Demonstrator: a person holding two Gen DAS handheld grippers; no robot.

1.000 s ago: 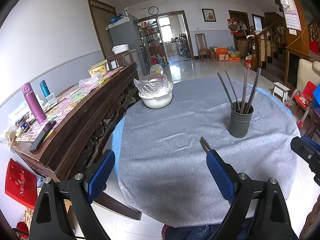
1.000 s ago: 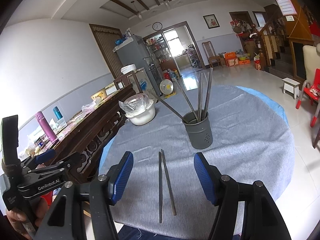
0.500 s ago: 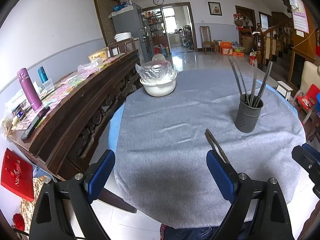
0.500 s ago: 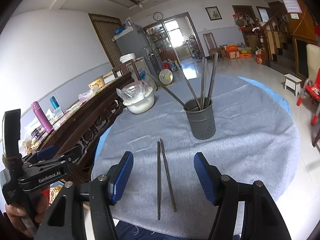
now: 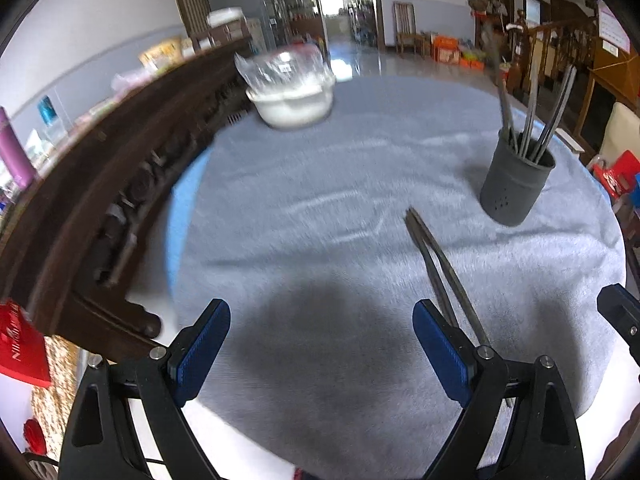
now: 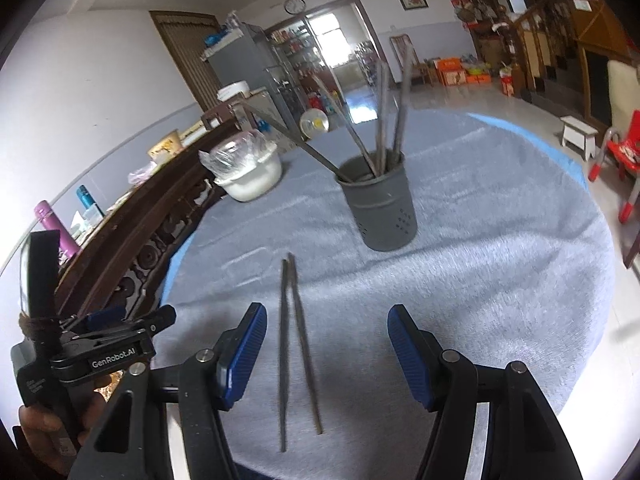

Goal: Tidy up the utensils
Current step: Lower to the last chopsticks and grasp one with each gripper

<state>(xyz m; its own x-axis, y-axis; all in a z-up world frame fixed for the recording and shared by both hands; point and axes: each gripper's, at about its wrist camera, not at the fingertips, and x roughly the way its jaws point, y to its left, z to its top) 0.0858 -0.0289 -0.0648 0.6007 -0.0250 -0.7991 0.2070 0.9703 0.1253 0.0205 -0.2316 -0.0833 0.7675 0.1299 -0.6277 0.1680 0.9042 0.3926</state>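
Two dark metal chopsticks point(image 6: 294, 336) lie side by side on the grey tablecloth point(image 6: 500, 280), tips pointing toward a grey perforated holder point(image 6: 380, 204) that has several more chopsticks standing in it. My right gripper point(image 6: 326, 354) hovers open above their near half, blue pads on either side, nothing touched. In the left wrist view the same pair point(image 5: 438, 268) runs past the right blue pad of my left gripper point(image 5: 320, 350), which is open and empty over bare cloth. The holder point(image 5: 516, 184) stands to its far right.
A white bowl covered in clear plastic point(image 5: 292, 92) sits at the table's far left. A dark carved wooden sideboard point(image 5: 100, 184) runs along the left edge, with bottles on top. The other gripper's black body point(image 6: 92, 352) and the hand holding it sit at lower left.
Both grippers have sunk toward the table and tilted further down. The chopsticks and holder now sit larger and closer in both views. Neither gripper's opening has changed.
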